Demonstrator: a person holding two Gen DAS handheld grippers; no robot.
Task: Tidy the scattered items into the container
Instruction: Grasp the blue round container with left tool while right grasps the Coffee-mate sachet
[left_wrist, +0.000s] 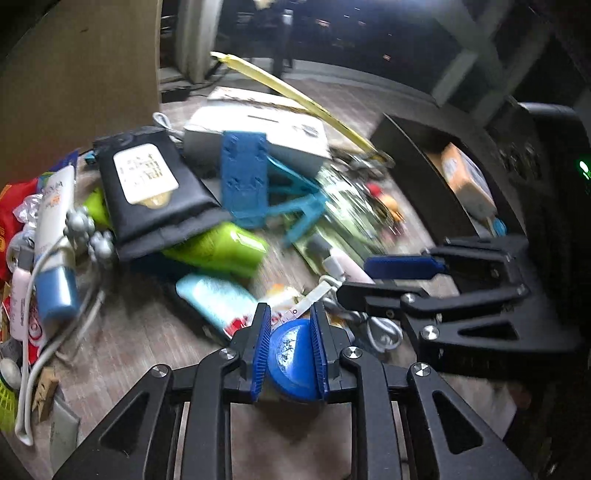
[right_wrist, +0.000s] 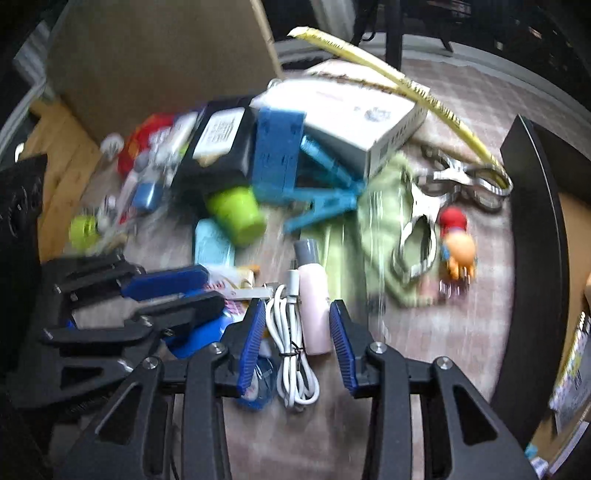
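Left wrist: left tool (left_wrist: 289, 354) clamped on blue tape measure (left_wrist: 291, 363).

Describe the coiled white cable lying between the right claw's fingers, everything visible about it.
The white cable is a thin, smooth, plastic-looking cord folded into long loops and cinched near its middle by a dark tie. A white plug end shows at its top. It lies flat on the table, lengthwise between the open fingers of the right claw, which have not closed on it. On its right side it lies against the pale pink bottle, apparently touching. Motion blur hides finer detail.
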